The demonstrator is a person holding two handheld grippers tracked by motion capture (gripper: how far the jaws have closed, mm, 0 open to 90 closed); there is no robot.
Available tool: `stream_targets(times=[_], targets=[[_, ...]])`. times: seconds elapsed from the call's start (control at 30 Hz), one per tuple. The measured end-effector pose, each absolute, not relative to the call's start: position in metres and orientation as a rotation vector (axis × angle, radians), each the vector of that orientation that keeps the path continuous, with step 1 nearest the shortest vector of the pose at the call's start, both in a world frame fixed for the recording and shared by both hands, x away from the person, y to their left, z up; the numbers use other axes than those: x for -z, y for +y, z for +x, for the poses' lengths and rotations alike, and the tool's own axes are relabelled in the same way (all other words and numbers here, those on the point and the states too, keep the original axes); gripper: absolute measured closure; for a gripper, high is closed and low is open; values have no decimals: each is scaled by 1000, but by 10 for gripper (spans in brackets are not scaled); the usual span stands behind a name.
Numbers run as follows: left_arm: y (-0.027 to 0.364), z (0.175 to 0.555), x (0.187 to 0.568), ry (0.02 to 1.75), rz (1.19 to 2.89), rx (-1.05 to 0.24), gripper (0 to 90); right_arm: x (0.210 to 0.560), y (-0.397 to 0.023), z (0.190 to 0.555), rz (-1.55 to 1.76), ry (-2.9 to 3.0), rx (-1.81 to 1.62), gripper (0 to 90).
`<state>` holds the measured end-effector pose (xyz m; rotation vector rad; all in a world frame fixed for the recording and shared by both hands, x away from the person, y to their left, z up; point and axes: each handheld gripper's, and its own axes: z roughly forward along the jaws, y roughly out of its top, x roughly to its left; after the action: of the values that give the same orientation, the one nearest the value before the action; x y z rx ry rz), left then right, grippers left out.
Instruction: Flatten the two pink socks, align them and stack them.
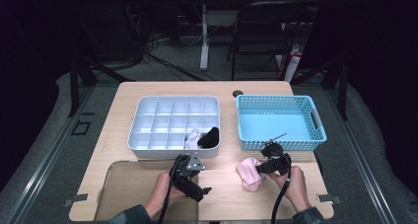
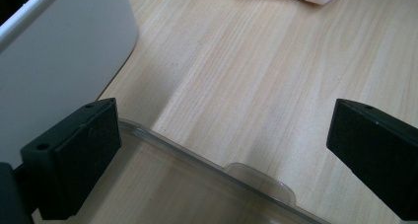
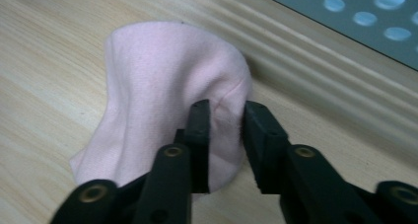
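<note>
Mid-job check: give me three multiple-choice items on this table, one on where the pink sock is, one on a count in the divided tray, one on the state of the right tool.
1. Where does the pink sock lie?
A. in the blue basket
B. on the table in front of the blue basket
C. in the white divided tray

2. How many socks are in the white divided tray?
A. none
B. two
C. five

3. What is the right tool doing?
A. pinching a fold of the pink sock
B. wide open over the basket
C. holding a black sock

Key: 1 B, sock lies on bare wood; 2 B, one white, one black; 3 A, fabric sits between the narrow jaws.
</note>
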<state>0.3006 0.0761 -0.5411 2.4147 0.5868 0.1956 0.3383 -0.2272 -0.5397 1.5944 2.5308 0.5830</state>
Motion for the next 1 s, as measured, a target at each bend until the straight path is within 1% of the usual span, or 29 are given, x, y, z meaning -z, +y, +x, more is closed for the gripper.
stream_targets(times=[0.07,0.13,0.37,0.47,1.0], targets=[[76,300,541,593,2413,-199,2,540,-228,338,1584,2534,-547,830],[76,300,541,589,2418,-199,2,542,-230,339,1601,2533,-563,861],[77,301,541,588,2417,-204,3,539,-232,338,1617,2529,-591,872],[78,301,541,595,2407,-191,3,533,-236,337,1611,2524,-598,871],[80,301,540,602,2399,-208,3,507,-242,327,1597,2520,-727,865]])
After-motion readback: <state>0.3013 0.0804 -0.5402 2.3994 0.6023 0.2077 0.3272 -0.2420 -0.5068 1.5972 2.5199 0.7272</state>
